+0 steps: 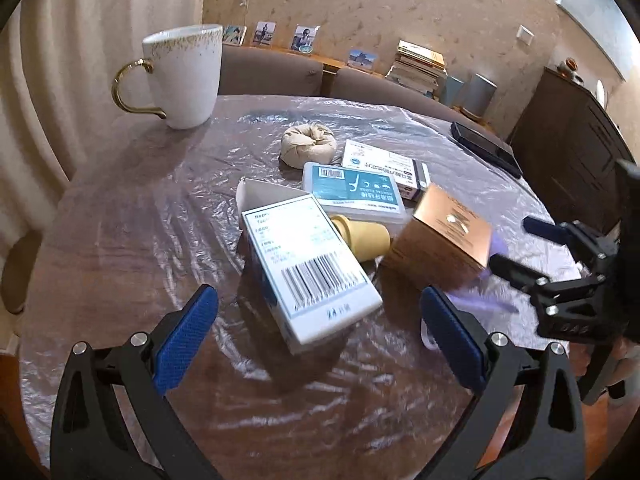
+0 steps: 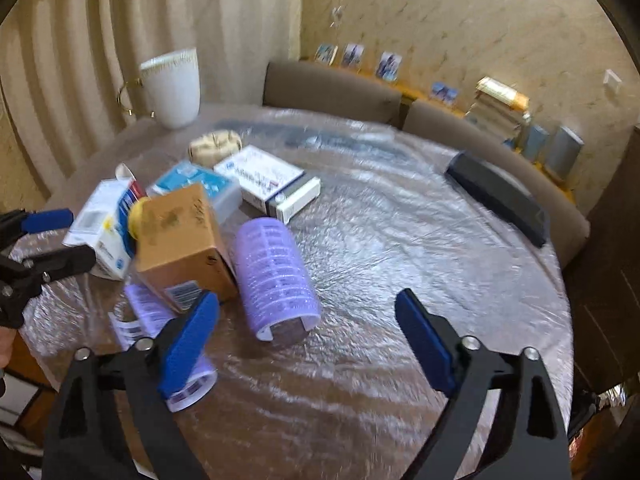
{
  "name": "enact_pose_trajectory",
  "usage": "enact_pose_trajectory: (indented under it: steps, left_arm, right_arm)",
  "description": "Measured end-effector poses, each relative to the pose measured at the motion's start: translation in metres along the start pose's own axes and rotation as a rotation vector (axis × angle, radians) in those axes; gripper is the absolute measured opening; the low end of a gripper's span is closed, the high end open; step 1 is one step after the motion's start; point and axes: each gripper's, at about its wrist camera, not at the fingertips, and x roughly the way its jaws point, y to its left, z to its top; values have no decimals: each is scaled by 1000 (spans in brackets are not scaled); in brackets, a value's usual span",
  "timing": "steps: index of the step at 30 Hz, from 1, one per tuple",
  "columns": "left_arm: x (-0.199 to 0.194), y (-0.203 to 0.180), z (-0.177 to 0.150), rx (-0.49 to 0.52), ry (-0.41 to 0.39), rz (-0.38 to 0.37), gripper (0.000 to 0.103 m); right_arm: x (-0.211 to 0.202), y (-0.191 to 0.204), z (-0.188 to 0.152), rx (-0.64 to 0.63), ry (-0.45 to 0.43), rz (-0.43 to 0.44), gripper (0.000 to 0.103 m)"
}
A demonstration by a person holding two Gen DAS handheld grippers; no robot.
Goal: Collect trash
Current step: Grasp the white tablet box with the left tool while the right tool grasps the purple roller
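Left wrist view showed the left gripper [image 1: 316,330] at the bottom of the frame with its jaws wide apart and nothing clamped, poised over a white barcode-labelled carton [image 1: 308,268] lying tilted at the centre of the round table [image 1: 120,216], which was covered in crinkled clear plastic sheeting. Just behind the carton lay a small yellow cup [image 1: 366,238] on its side, with a teal dental-floss case [image 1: 354,192] above it and a white medicine box [image 1: 384,166] further back; a beige knotted bundle [image 1: 308,146] sat beyond those, and a copper-brown carton [image 1: 446,240] stood to the right of centre, all clustered close together. A white mug with a gold handle [image 1: 184,76] stood at the upper left, and a dark flat case [image 1: 486,148] lay at the upper right. Coming in from the right edge was the right gripper [image 1: 516,244], its fingers apart. Right wrist view had the right gripper [image 2: 308,326] low in the frame, jaws apart and empty, with a purple hair roller [image 2: 276,276] lying on the sheeting just above and between the blue pads [image 2: 188,344], untouched. A second purple roller [image 2: 148,312] lay partly hidden behind the left finger, beside the brown carton [image 2: 180,244]. At the left edge the left gripper [image 2: 60,236] reached in, blurred
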Motion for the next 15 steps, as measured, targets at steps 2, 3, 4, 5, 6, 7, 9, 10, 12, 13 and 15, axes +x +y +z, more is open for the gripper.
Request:
enact_pose_trajectory:
  steps: [2,3,4,5,6,7,9,10,12,13,15]
  left_arm:
    - [11,1,2,-2,36,5,88]
    - [16,2,2,-7,54,6,83]
    - [19,3,3,-19,64,-5,82]
    - [20,4,2,-27,67,-15,81]
    - [21,5,2,-37,69,-23,81]
    - [23,6,3,-46,71,-30,81]
    - [26,7,5,-54,71,-28,81]
    - [26,7,5,-53,69,-18,81]
    - [26,8,6,-52,66,-8,81]
    - [26,8,6,-55,66,-7,81]
    - [27,9,7,-57,67,-6,80]
  right_arm:
    - [12,-1,2,-17,24,6,86]
    - [18,-2,3,-21,32,10,85]
    - [20,-2,3,-25,36,17,85]
    - [24,-1,4,-32,40,26,83]
    - [27,0,5,-41,43,31,83]
    - [28,1,6,-50,45,32,82]
    - [32,2,7,-58,45,36,81]
    - [33,2,8,-56,46,40,80]
    - [35,1,10,-50,47,51,80]
    - [35,1,10,-49,47,53,80]
    - [36,-1,10,-44,50,56,76]
